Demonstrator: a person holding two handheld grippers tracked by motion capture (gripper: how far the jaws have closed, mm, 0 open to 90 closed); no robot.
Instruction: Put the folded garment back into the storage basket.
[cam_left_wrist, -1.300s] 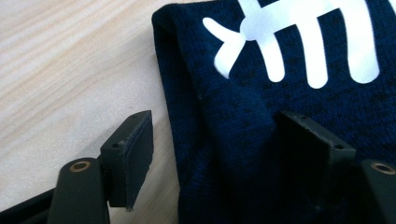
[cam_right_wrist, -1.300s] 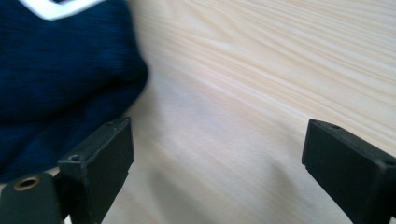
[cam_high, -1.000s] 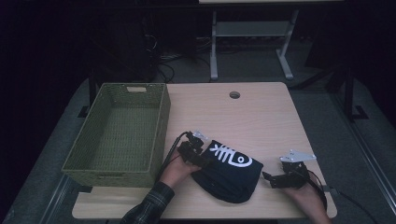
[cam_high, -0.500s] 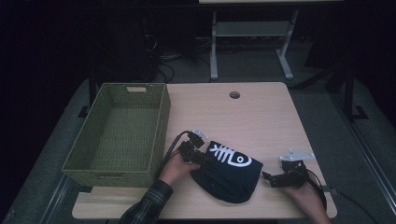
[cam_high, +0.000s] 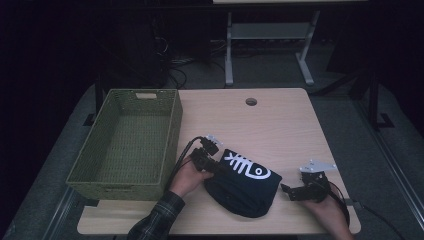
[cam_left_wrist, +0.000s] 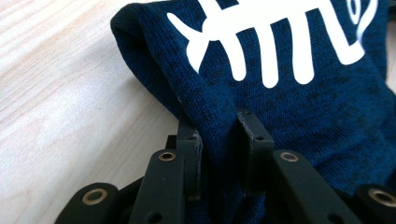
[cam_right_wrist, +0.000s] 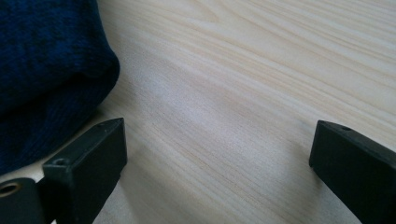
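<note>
On a light wooden table (cam_high: 280, 130), seen from above, a dark blue garment (cam_high: 242, 184) lies folded near the front edge, a little right of centre. A white fish-skeleton print (cam_high: 246, 167) runs across its top. To the left stands a green woven basket (cam_high: 172, 135), its long side running from near to far, just left of the garment and apart from it. A small round hole (cam_high: 251, 102) sits in the tabletop near the far edge.

The person's left hand (cam_high: 186, 177), with a plaid sleeve (cam_high: 156, 222) behind it, holds the left gripper (cam_high: 210, 162) at the garment's left edge. In the left gripper view, the two black jaws are closed tight on a raised fold of the blue knit cloth (cam_left_wrist: 280, 93), pinching it between them, with the white print (cam_left_wrist: 275, 42) just beyond and bare wood (cam_left_wrist: 70, 93) to the left.

The right hand (cam_high: 325, 212) holds the right gripper (cam_high: 289, 192) low over the table, just right of the garment and pointing toward it. In the right gripper view, its jaws are spread wide with only bare wood (cam_right_wrist: 233, 93) between them. The left jaw lies just beside the garment's rounded edge (cam_right_wrist: 51, 70); whether it touches the cloth cannot be told.
</note>
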